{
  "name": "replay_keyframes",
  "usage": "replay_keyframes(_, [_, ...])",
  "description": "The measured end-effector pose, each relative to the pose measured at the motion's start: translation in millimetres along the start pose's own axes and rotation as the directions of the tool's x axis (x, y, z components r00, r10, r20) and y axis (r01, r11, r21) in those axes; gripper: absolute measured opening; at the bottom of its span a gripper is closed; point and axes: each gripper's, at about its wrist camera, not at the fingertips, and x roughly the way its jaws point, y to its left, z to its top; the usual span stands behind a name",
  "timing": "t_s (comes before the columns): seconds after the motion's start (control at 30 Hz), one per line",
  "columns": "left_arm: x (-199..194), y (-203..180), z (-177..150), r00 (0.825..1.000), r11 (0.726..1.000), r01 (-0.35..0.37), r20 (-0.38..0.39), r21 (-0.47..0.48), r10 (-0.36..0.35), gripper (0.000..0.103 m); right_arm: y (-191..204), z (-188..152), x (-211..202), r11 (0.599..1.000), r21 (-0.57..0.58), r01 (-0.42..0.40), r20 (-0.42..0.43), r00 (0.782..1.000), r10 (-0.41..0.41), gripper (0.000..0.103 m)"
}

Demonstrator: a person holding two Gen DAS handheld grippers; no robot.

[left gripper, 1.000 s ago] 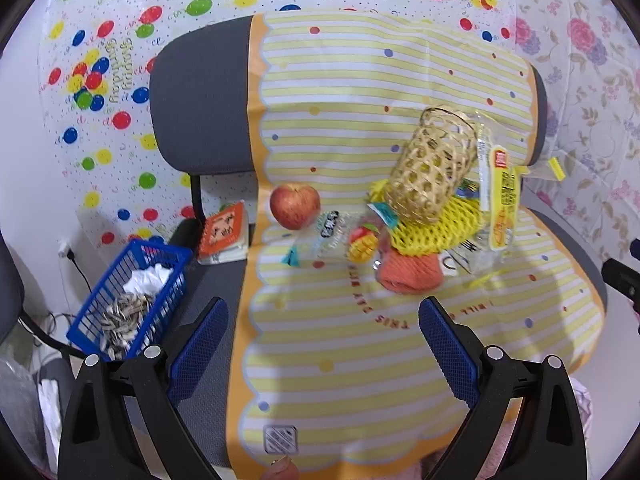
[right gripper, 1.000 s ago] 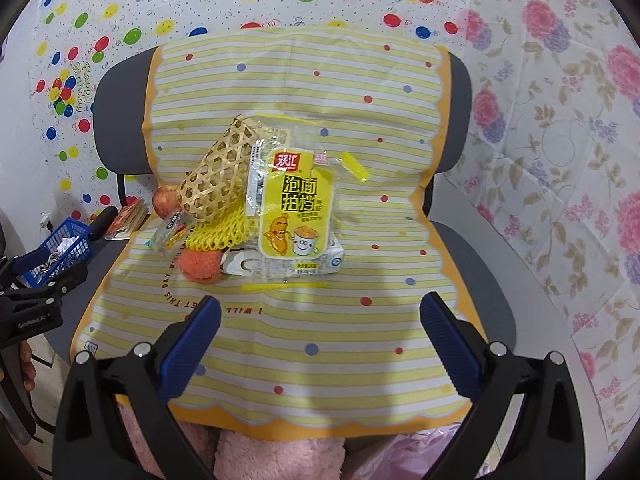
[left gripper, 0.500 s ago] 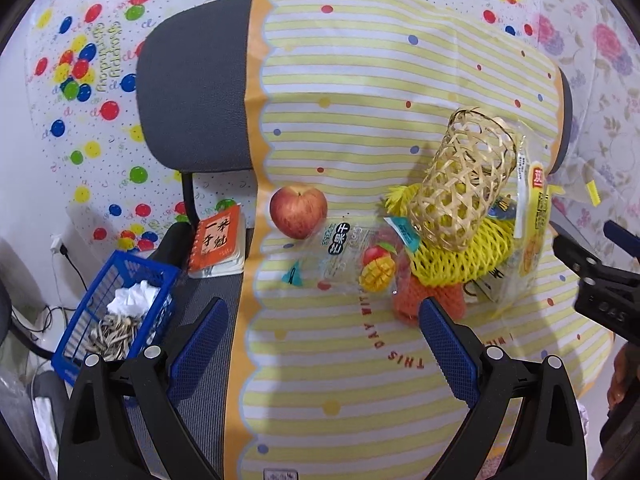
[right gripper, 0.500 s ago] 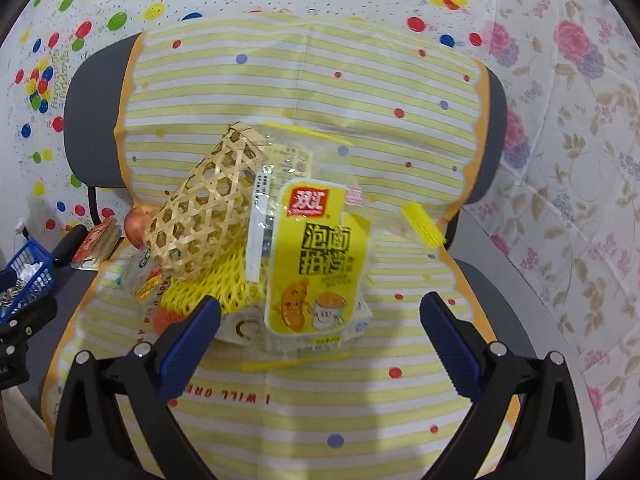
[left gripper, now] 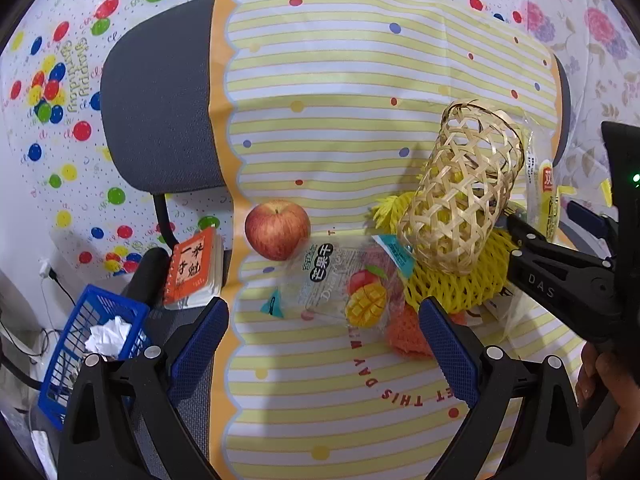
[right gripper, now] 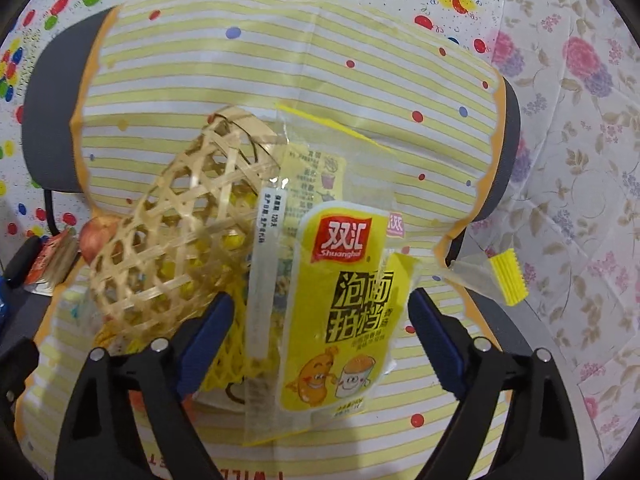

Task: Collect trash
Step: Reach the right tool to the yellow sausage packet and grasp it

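Several pieces of rubbish lay heaped on the seat of a grey office chair (left gripper: 160, 120) draped with a yellow-striped plastic sheet (left gripper: 360, 60). The largest was a clear sausage wrapper (right gripper: 340, 300) with a yellow label, red logo and bold black characters, crumpled and standing tilted against the woven bamboo basket (right gripper: 168, 248), which lay on its side. Under the basket sat yellow foam fruit netting (left gripper: 452, 284), touching it, with an orange foam net (left gripper: 408, 332) just below that. Left of the basket lay a transparent dried-mango packet (left gripper: 344, 288) printed with a cut mango, and beside the packet, further left, a red apple (left gripper: 277, 229). Well left of the basket, off the chair's edge, stood a blue wire bin (left gripper: 80, 344) holding crumpled white paper, and an orange booklet (left gripper: 192, 268) lay near it.

The right gripper (right gripper: 320, 332) had its blue-padded fingers (right gripper: 436, 336) on either side of the sausage wrapper's lower half, closing in but with a gap showing on each side, so nothing was gripped. The left gripper (left gripper: 324, 340) hung with its fingers (left gripper: 448, 344) spread wide and released, the mango packet just beyond their tips, untouched.
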Motion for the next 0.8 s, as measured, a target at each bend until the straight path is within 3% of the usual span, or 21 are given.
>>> replay_keyframes(0.1, [-3.2,-1.5,3.8,0.999,1.000,0.028,0.021,-0.001,-0.028,0.095,-3.8,-1.6,-2.9,1.000,-0.003,0.011,-0.002,1.000,-0.011,0.052])
replay_keyframes(0.17, [-6.5,-2.7,5.5,0.999,1.000,0.030,0.037,0.002,-0.030,0.095,-13.8,-4.2,-12.3,1.000,0.004,0.004,0.008,1.000,-0.004,0.029])
replay_keyframes(0.27, [-9.0,-4.9,7.4,0.996,0.997,0.073,0.050,-0.003,-0.073,0.095,-37.9,-7.5,-32.6,1.000,0.030,-0.007,0.043,0.999,0.005,0.005])
replay_keyframes(0.3, [-9.6,-6.4,7.7,0.995,0.996,0.088,0.057,-0.001,-0.087,0.095,-45.6,-8.0,-37.1,0.999,0.040,-0.019,0.050,0.999,0.017,0.002])
replay_keyframes(0.53, [-13.3,-29.6,10.8,0.987,0.988,0.144,0.070,0.054,-0.148,0.095,-127.3,-22.6,-73.6,0.970,0.193,-0.150,0.083,0.987,0.136,0.001])
replay_keyframes(0.63, [-10.5,-38.8,12.7,0.987,0.987,0.143,0.070,0.067,-0.147,0.095,-136.8,-30.9,-68.6,0.972,0.161,-0.171,0.025,0.985,0.169,0.002])
replay_keyframes(0.7, [-10.1,-44.9,13.8,0.987,0.987,0.138,0.076,0.079,-0.144,0.095,-139.0,-38.7,-55.3,0.971,0.141,-0.195,-0.015,0.980,0.199,0.020])
replay_keyframes(0.73, [-10.4,-46.7,13.7,0.987,0.987,0.137,0.077,0.080,-0.143,0.095,-137.7,-44.9,-46.9,0.974,0.127,-0.190,-0.035,0.980,0.196,0.048])
replay_keyframes(0.77, [-9.7,-48.6,14.1,0.987,0.987,0.138,0.076,0.079,-0.144,0.095,-135.7,-48.6,-41.6,0.976,0.108,-0.188,-0.037,0.981,0.193,0.058])
replay_keyframes(0.8, [-8.5,-50.2,14.4,0.986,0.987,0.141,0.074,0.078,-0.146,0.095,-130.4,-54.1,-33.5,0.981,0.074,-0.182,-0.049,0.981,0.186,0.059])
